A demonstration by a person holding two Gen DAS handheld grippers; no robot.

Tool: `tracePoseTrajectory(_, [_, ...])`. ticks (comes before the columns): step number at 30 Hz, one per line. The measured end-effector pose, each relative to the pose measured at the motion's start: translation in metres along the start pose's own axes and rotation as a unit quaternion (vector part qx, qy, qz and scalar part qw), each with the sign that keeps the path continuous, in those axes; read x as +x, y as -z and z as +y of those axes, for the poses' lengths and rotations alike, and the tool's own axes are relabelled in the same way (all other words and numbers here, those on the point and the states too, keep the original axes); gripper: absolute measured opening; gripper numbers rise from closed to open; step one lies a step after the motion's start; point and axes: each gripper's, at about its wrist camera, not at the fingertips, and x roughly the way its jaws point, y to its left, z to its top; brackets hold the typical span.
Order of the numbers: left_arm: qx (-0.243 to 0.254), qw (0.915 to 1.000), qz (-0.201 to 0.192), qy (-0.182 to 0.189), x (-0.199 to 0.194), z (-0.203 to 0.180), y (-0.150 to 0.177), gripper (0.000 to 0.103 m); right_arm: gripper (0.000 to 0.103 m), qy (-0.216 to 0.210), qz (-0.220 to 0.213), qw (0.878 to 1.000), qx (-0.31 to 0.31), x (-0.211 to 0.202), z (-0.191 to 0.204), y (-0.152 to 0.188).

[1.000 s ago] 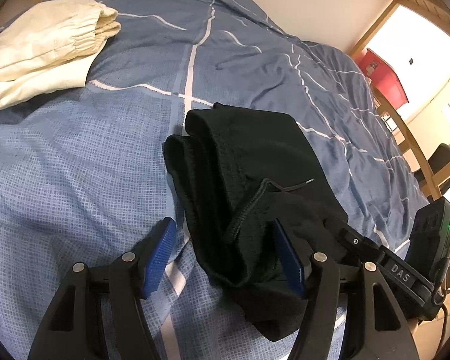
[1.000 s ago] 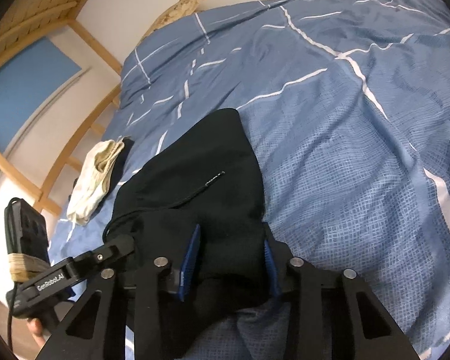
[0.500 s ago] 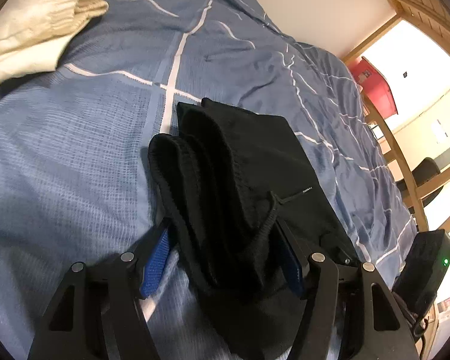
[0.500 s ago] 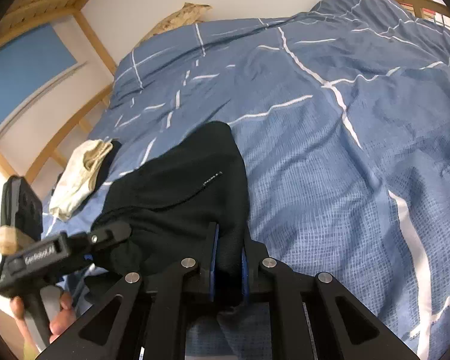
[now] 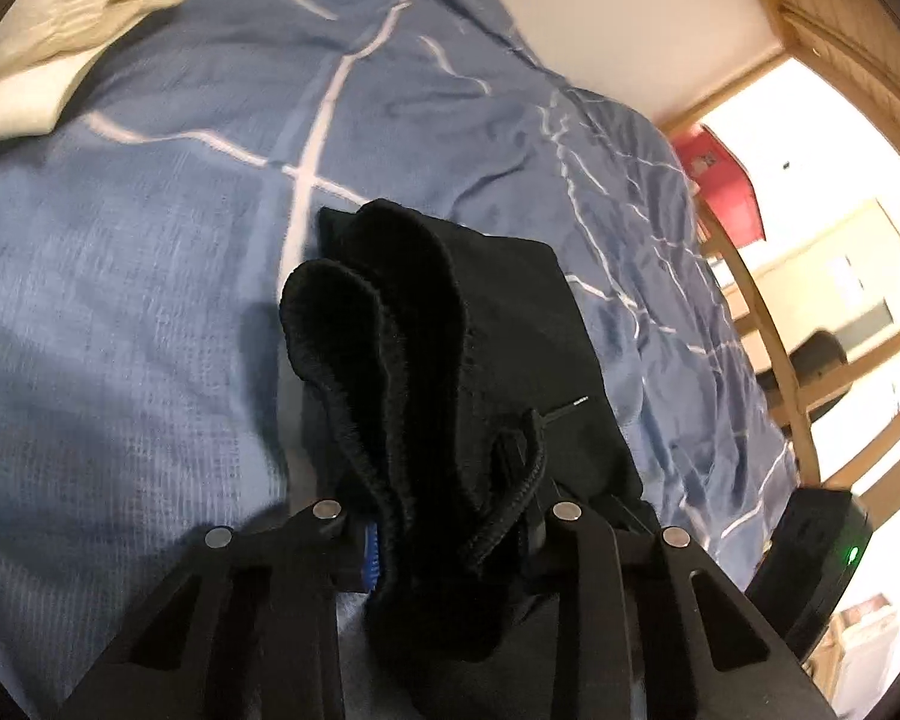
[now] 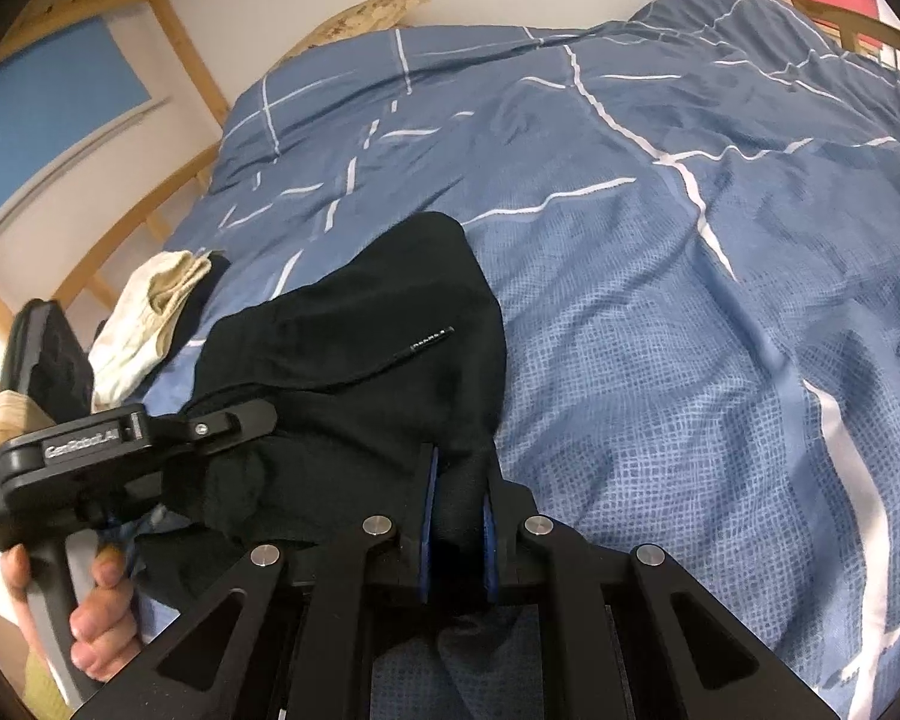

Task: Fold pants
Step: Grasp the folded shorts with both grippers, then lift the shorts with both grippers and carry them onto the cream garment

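Black fleece pants [image 5: 498, 324] are clamped in both jaws; left gripper [image 5: 450, 531] and right gripper [image 6: 456, 495] should lift evenly, keeping edges aligned over the blue checked bed [image 6: 690, 300].

My pants [image 5: 498, 324] lie on the duvet [image 5: 150, 300], bunched toward me, their near end pinched in both my tongs. My left gripper [image 5: 450, 534] grips the waistband side, my right gripper [image 6: 456, 516] the edge beside it. A folded garment [image 6: 150, 318] lies on the duvet, farther off to the pants' left.
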Motion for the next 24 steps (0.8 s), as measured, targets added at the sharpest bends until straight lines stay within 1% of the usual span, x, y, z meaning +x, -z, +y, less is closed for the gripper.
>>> tracePoseTrajectory(2, [-0.021, 0.9997, 0.007, 0.004, 0.006, 0.006, -0.001, 0.03, 0.013, -0.004, 0.008, 1.0, 0.011, 0.004, -0.003, -0.001])
tracePoseTrajectory(4, [-0.027, 0.9995, 0.013, 0.0, 0.011, 0.009, -0.004, 0.034, 0.013, 0.0, 0.01, 1.0, 0.004, 0.007, -0.001, -0.001])
tracePoseTrajectory(5, [-0.032, 0.9994, 0.017, -0.002, 0.014, 0.01, -0.006, 0.034, 0.013, 0.0, 0.01, 1.0, 0.002, 0.009, 0.001, -0.002])
tracePoseTrajectory(8, [-0.037, 0.9991, 0.021, 0.0, 0.015, 0.01, -0.009, 0.029, 0.013, -0.001, 0.014, 1.0, 0.006, 0.012, 0.002, -0.004])
tracePoseTrajectory(10, [-0.025, 0.9996, 0.016, -0.006, 0.009, 0.004, -0.008, 0.025, 0.013, 0.003, 0.004, 1.0, -0.001, 0.005, 0.007, -0.005])
tracePoseTrajectory(14, [0.016, 0.9993, -0.02, -0.028, -0.012, -0.019, -0.006, 0.024, 0.013, 0.008, -0.027, 0.999, -0.024, -0.02, 0.021, -0.01])
tracePoseTrajectory(16, [0.04, 0.998, -0.035, -0.036, -0.022, -0.031, -0.007, 0.024, 0.012, 0.0, -0.044, 0.999, -0.031, -0.035, 0.03, -0.015])
tracePoseTrajectory(17, [0.052, 0.9972, -0.038, -0.038, -0.027, -0.036, -0.009, 0.024, 0.012, -0.005, -0.05, 0.998, -0.033, -0.04, 0.033, -0.018])
tracePoseTrajectory(20, [0.059, 0.9971, -0.037, -0.031, -0.035, -0.037, -0.016, 0.024, 0.012, -0.009, -0.065, 0.997, -0.043, -0.051, 0.041, -0.025])
tracePoseTrajectory(24, [0.085, 0.9948, -0.045, -0.034, -0.052, -0.043, -0.023, 0.024, 0.012, -0.019, -0.072, 0.996, -0.041, -0.056, 0.048, -0.034])
